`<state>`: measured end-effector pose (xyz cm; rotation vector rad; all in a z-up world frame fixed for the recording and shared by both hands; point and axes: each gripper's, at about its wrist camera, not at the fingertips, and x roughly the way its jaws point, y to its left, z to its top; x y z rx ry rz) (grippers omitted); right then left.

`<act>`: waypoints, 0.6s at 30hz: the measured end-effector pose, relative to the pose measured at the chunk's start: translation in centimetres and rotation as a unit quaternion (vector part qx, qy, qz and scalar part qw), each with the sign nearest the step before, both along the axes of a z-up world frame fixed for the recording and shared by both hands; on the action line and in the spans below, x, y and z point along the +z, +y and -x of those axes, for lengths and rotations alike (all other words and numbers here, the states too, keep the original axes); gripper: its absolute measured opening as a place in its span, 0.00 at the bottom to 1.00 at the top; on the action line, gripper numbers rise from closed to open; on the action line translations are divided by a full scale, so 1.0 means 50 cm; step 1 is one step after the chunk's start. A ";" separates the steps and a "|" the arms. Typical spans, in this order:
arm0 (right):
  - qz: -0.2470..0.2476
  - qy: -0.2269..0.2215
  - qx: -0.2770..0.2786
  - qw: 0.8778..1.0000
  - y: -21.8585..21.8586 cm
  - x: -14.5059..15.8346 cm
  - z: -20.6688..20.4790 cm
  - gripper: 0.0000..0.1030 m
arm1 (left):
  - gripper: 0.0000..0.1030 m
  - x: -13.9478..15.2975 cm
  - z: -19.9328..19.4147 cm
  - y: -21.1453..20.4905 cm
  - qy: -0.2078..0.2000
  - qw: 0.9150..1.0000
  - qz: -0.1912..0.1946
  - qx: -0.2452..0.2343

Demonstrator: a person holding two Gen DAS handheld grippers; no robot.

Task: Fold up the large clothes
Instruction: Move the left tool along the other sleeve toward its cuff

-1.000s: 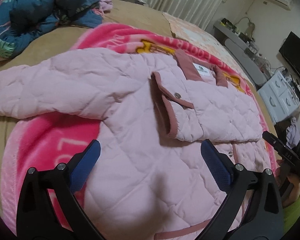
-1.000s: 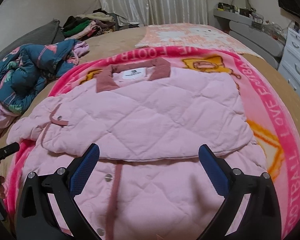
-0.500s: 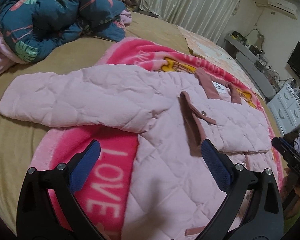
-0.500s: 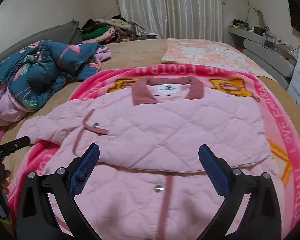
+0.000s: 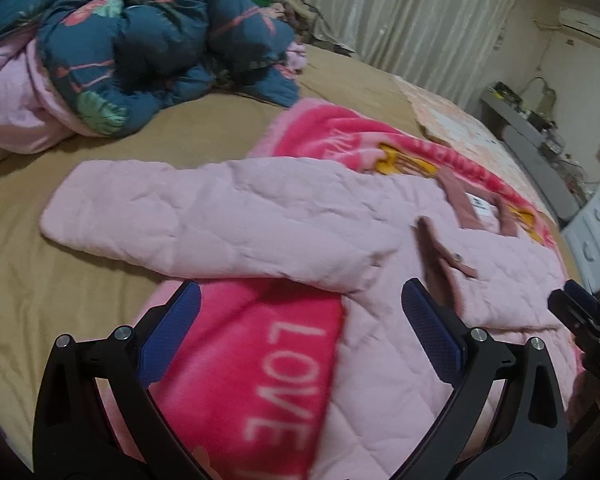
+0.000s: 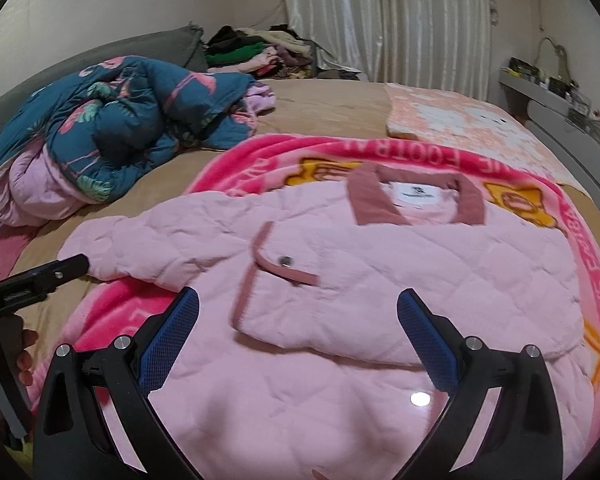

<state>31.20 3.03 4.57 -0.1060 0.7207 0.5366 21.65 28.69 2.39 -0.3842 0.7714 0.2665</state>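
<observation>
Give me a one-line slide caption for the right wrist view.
Open right hand-held gripper hovers over a pink quilted jacket, one sleeve folded across its chest, lying on a pink blanket.

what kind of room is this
Most likely a home bedroom. The pink quilted jacket lies on a wide bed with a tan sheet, a crumpled dark-blue floral duvet sits at its far side, and pale floor-length curtains hang behind.

A pale pink quilted jacket (image 6: 400, 264) with a dusty-rose collar (image 6: 370, 200) is lying front-up and flat, one sleeve (image 5: 204, 216) stretching straight out to the side, the other sleeve (image 6: 380, 304) lying folded across the chest, its snap cuff showing.
</observation>
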 end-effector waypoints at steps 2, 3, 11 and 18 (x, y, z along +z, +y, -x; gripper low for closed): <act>0.001 0.000 0.009 1.000 0.024 0.003 0.001 0.96 | 0.91 -0.004 0.004 0.025 0.002 1.000 0.009 0.012; 0.002 -0.001 0.015 1.000 0.038 0.005 0.002 0.96 | 0.91 -0.005 0.006 0.033 0.003 1.000 0.010 0.018; 0.012 -0.011 0.043 0.999 0.129 0.028 -0.001 0.96 | 0.91 0.004 0.033 0.113 -0.010 0.997 0.017 0.074; 0.015 -0.018 0.072 0.997 0.212 0.043 -0.005 0.96 | 0.91 0.003 0.051 0.169 -0.009 0.993 0.004 0.121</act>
